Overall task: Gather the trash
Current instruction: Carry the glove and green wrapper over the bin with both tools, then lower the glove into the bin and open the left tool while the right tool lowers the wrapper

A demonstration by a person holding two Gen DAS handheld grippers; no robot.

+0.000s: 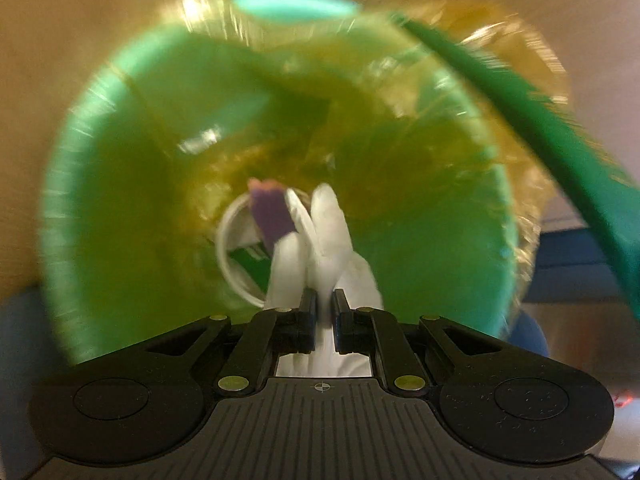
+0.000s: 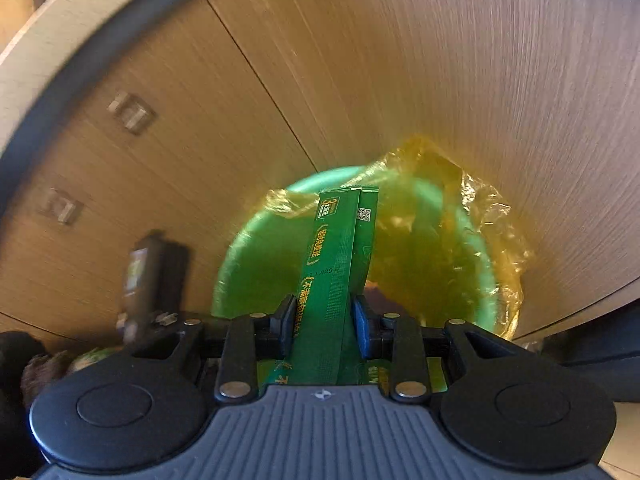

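From the left wrist camera, we see a green bin (image 1: 100, 208) right under us. It has a yellow see-through bag (image 1: 520, 92) inside it. The picture is blurry. At the bottom of the bin lie a white ring-shaped thing (image 1: 228, 256) and a purple scrap (image 1: 270, 216). A long green packet (image 1: 532, 128) crosses the top right of the picture, over the rim of the bin. Behind the bin there is a light brown wooden wall (image 1: 80, 20). Our left gripper (image 1: 324, 312) points down into the bin. Its fingers are pressed almost together and they pinch a crumpled white tissue (image 1: 328, 240). The tissue sticks out past the fingertips and hangs over the inside of the bin.

From the right wrist camera, we see the same green bin (image 2: 256, 264) with the yellow bag (image 2: 492, 216), a bit farther off. It stands against a wooden cabinet (image 2: 440, 80) with small square handles (image 2: 132, 114). A dark blurry thing (image 2: 148, 276) stands to the left of the bin; we cannot tell what it is. Our right gripper (image 2: 324, 316) holds the green packet (image 2: 336, 256). The fingers are a little apart and squeeze the packet from both sides. The packet points up and forward, and its far end is over the rim of the bin.
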